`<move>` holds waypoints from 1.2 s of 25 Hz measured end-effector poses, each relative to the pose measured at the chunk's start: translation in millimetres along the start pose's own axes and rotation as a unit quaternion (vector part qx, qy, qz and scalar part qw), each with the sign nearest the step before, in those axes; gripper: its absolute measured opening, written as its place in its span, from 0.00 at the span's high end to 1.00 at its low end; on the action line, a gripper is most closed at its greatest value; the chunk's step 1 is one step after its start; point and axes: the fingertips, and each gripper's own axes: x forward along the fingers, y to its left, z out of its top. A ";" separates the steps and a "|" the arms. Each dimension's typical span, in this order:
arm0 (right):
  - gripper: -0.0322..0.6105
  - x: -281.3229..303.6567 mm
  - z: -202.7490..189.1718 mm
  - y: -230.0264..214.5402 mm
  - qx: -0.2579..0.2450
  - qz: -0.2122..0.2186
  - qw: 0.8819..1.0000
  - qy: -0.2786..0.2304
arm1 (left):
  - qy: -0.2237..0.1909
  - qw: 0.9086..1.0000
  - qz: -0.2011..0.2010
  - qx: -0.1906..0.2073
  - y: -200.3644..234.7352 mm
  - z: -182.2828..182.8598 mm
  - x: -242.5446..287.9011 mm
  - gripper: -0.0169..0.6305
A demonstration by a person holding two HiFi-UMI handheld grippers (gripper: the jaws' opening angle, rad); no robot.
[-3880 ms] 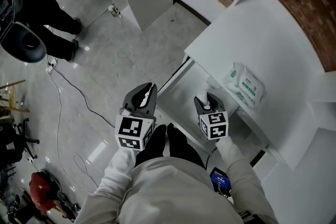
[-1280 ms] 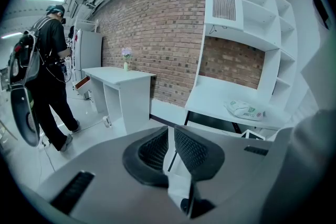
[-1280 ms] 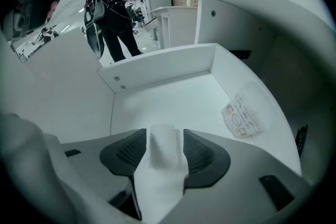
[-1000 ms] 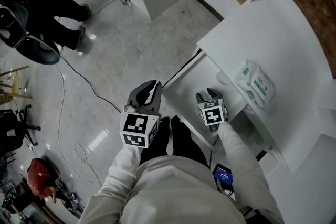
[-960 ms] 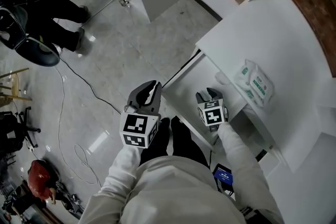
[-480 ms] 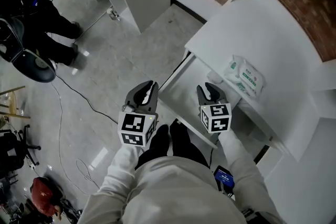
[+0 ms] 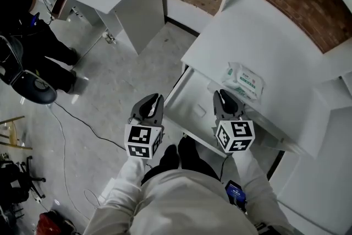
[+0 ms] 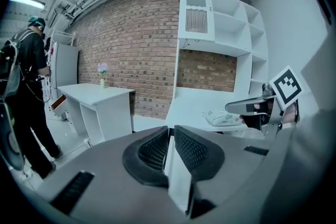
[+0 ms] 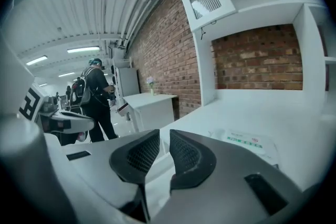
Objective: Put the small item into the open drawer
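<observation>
The left gripper [image 7: 153,103] hangs over the floor [image 7: 118,80], just beside the open drawer's [image 7: 187,97] front corner. Its jaws are drawn to a thin slit and are empty. The right gripper [image 7: 225,100] is above the drawer, towards its desk side. Its jaws are closing, with a narrow gap between the pads and nothing in it.

A small white object [image 7: 214,87] lies at the back of the drawer, just under the edge of the white desk [image 7: 258,25]; what it is cannot be told. A packet of wipes [image 7: 243,78] lies on the desk top near that edge. A person in dark clothing [image 7: 27,36] stands well apart at the left.
</observation>
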 end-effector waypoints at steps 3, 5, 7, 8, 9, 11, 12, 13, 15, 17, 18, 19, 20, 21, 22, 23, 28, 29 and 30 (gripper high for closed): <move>0.83 -16.9 17.7 -5.1 0.008 -0.012 0.999 -0.029 | -0.007 1.000 -0.007 0.006 -3.7 4.4 1.7 0.90; 0.84 -28.4 27.7 -6.6 0.014 -0.018 0.999 -0.047 | -0.009 1.000 -0.014 0.013 -7.8 6.1 2.5 0.90; 0.84 -39.6 37.1 -7.4 0.017 -0.025 0.998 -0.063 | -0.011 1.000 -0.020 0.016 -11.1 7.9 3.1 0.90; 0.85 -44.8 41.5 -7.8 0.018 -0.029 0.997 -0.071 | -0.012 1.000 -0.022 0.016 -12.4 9.0 3.6 0.90; 0.85 -49.9 45.9 -8.3 0.020 -0.033 0.996 -0.079 | -0.014 0.999 -0.025 0.017 -13.7 10.1 4.2 0.90; 0.87 -59.7 54.4 -9.0 0.024 -0.040 0.994 -0.095 | -0.017 0.999 -0.031 0.020 -16.2 12.7 5.2 0.90; 0.88 -64.4 58.3 -8.9 0.026 -0.043 0.993 -0.103 | -0.019 0.999 -0.032 0.020 -16.4 13.4 5.5 0.90; 0.88 -68.9 61.6 -8.4 0.029 -0.045 0.992 -0.111 | -0.020 0.999 -0.032 0.020 -15.9 13.9 5.5 0.90; 0.90 -76.8 66.2 -7.7 0.034 -0.047 0.991 -0.122 | -0.024 0.999 -0.036 0.022 -16.2 16.2 5.1 0.90; 0.90 -84.1 67.9 -8.1 0.037 -0.052 0.990 -0.129 | -0.029 0.998 -0.041 0.025 -18.2 20.0 5.3 0.90; 0.90 -87.9 67.9 -8.3 0.038 -0.055 0.989 -0.132 | -0.031 0.998 -0.043 0.027 -19.2 21.3 5.3 0.90; 0.90 -91.9 67.6 -8.0 0.037 -0.059 0.988 -0.135 | -0.033 0.998 -0.045 0.028 -20.0 22.4 4.8 0.90; 0.90 -95.8 67.2 -6.8 0.035 -0.062 0.988 -0.138 | -0.034 0.998 -0.046 0.028 -20.0 23.0 4.1 0.90; 0.90 -99.5 66.6 -4.9 0.036 -0.065 0.987 -0.140 | -0.034 0.998 -0.047 0.029 -19.8 23.4 3.2 0.90; 0.90 -102.8 65.9 -2.5 0.038 -0.065 0.987 -0.143 | -0.033 0.998 -0.049 0.032 -20.1 23.8 2.3 0.90; 0.90 -105.9 65.0 0.0 0.042 -0.065 0.986 -0.144 | -0.033 0.997 -0.053 0.035 -21.1 24.2 1.6 0.90; 0.91 -119.9 62.4 8.5 0.054 -0.066 0.984 -0.156 | -0.032 0.997 -0.063 0.038 -23.9 22.9 -1.2 0.90; 0.91 -123.1 62.3 9.4 0.054 -0.067 0.984 -0.159 | -0.033 0.996 -0.066 0.040 -25.2 23.0 -2.1 0.90; 0.91 -126.4 61.7 9.8 0.053 -0.070 0.983 -0.160 | -0.033 0.996 -0.069 0.042 -26.9 23.2 -3.0 0.90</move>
